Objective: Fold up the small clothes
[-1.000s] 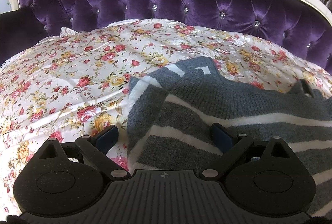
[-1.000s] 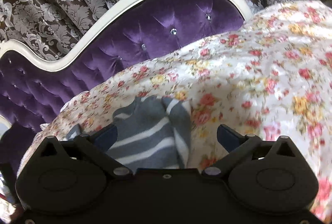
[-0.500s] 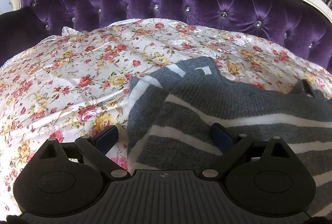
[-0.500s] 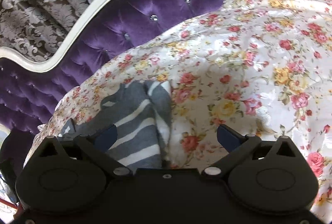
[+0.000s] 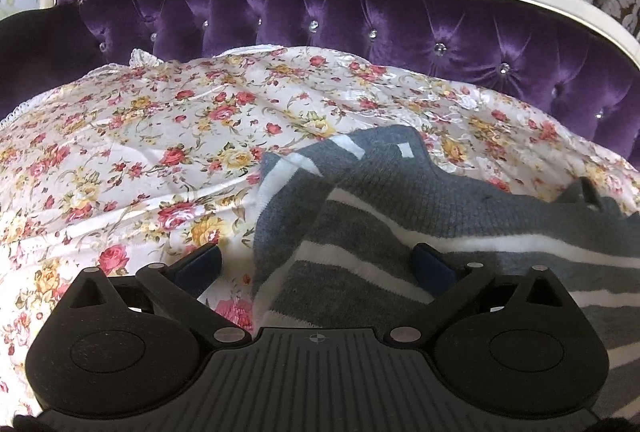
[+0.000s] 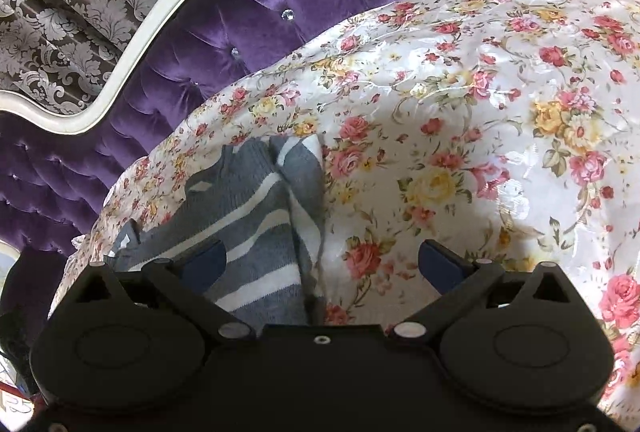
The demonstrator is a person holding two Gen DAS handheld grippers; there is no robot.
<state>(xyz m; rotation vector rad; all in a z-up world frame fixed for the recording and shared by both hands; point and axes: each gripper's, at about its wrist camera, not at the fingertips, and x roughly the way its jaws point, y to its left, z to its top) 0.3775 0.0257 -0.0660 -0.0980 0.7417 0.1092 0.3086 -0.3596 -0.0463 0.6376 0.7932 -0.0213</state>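
Left wrist view — left tool gaping over striped sweater — floral bedspread beneath.

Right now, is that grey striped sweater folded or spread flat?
Partly folded: the sweater shows one striped layer lapped over another near its top edge, on the floral sheet. Cannot tell about its lower part.

No words, brand names or numbers can be read in either view. The only sign is a small embossed mark, a circle crossed by a cross, on the ribbed black body of the left gripper, at the near middle of its top edge.
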